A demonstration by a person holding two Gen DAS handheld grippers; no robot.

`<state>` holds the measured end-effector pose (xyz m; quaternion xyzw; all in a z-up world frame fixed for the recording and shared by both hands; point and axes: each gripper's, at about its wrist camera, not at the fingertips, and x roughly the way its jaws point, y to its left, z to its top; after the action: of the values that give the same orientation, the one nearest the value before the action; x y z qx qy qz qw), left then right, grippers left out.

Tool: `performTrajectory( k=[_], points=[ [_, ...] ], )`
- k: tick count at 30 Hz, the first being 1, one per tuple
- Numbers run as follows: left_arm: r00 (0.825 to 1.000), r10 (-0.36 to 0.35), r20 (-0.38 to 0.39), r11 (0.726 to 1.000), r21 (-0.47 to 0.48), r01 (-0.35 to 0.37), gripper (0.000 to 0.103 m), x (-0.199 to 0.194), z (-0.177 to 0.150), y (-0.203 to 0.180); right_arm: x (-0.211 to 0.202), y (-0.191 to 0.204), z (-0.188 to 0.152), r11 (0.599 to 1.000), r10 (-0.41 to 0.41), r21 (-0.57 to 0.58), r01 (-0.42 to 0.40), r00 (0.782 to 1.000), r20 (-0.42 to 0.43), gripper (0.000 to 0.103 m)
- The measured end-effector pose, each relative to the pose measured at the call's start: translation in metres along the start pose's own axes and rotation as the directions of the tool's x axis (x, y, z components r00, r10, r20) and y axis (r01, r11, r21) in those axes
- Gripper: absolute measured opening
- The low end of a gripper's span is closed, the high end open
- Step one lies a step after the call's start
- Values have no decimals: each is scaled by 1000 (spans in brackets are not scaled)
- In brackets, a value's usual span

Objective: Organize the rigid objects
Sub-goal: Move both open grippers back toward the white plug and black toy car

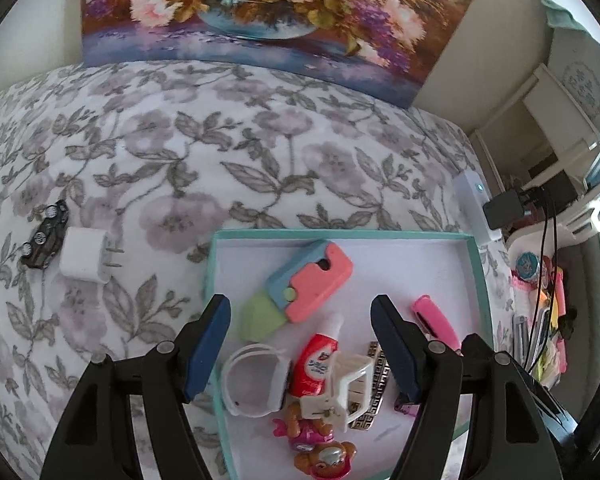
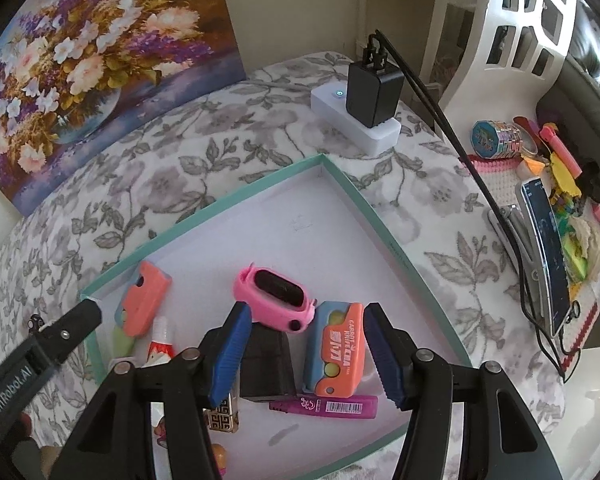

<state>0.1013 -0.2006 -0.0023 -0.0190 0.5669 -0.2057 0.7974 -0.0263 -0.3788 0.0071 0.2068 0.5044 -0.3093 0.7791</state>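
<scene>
A teal-rimmed white tray (image 1: 480, 280) on the flowered bedspread holds a pink-blue-green toy knife (image 1: 308, 280), a red glue tube (image 1: 316, 360), a white hair clip (image 1: 348, 388), a white band (image 1: 252, 380) and a pink watch (image 1: 436, 320). My left gripper (image 1: 300, 344) hangs open over the tube and clip. My right gripper (image 2: 306, 354) is open above a black block (image 2: 266, 364) and an orange-blue carrot knife (image 2: 334, 352), with the pink watch (image 2: 276, 296) just beyond and a purple marker (image 2: 324, 406) below. A white plug (image 1: 86, 256) and black toy car (image 1: 46, 236) lie left of the tray.
A flower painting (image 1: 260, 8) leans against the wall behind the bed. A white power strip (image 2: 356, 124) with a black charger (image 2: 374, 92) sits past the tray's far corner. A phone on a stand (image 2: 544, 248) and colourful clutter crowd the right side. Bare bedspread lies left of the tray.
</scene>
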Motion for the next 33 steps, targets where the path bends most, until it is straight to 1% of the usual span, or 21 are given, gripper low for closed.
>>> performTrajectory(
  k=[5, 8, 9, 11, 14, 16, 17, 18, 21, 24, 29, 33],
  points=[
    [997, 78, -5, 996, -51, -78, 81, -8, 4, 21, 2, 9, -2, 1000, 6, -22, -6, 1000, -17, 64],
    [993, 117, -11, 990, -77, -117, 84, -9, 5, 34, 4, 17, -3, 999, 1, -41, -2, 1000, -19, 70],
    [991, 134, -12, 987, -86, -134, 85, -9, 5, 39, 4, 19, -4, 999, 1, -48, -2, 1000, -18, 74],
    [988, 155, -18, 982, -103, -156, 91, -7, 6, 49, 3, 24, -5, 998, 4, -60, -4, 1000, -10, 81],
    [984, 176, -29, 974, -140, -178, 91, -7, 6, 65, 3, 30, -6, 998, 14, -67, -14, 1000, -7, 81],
    [981, 191, -39, 966, -171, -195, 91, -7, 7, 78, 4, 34, -6, 997, 17, -73, -17, 1000, -7, 87],
    [979, 199, -42, 962, -182, -203, 91, -8, 7, 83, 4, 35, -7, 997, 18, -76, -18, 1000, -7, 94],
    [978, 204, -44, 959, -190, -209, 91, -8, 7, 86, 4, 37, -7, 997, 21, -79, -21, 1000, -8, 98],
    [975, 218, -48, 950, -218, -223, 91, -10, 8, 100, 4, 45, -8, 995, 32, -94, -33, 999, -5, 99],
    [970, 239, -42, 941, -236, -242, 91, -16, 10, 113, 3, 52, -9, 993, 28, -111, -28, 1000, 2, 103],
    [962, 271, -31, 923, -275, -268, 91, -29, 13, 138, 1, 66, -11, 992, 34, -122, -33, 999, 6, 103],
    [955, 296, -17, 906, -310, -287, 91, -42, 16, 163, -5, 85, -12, 987, 72, -144, -68, 997, 24, 103]
  ],
)
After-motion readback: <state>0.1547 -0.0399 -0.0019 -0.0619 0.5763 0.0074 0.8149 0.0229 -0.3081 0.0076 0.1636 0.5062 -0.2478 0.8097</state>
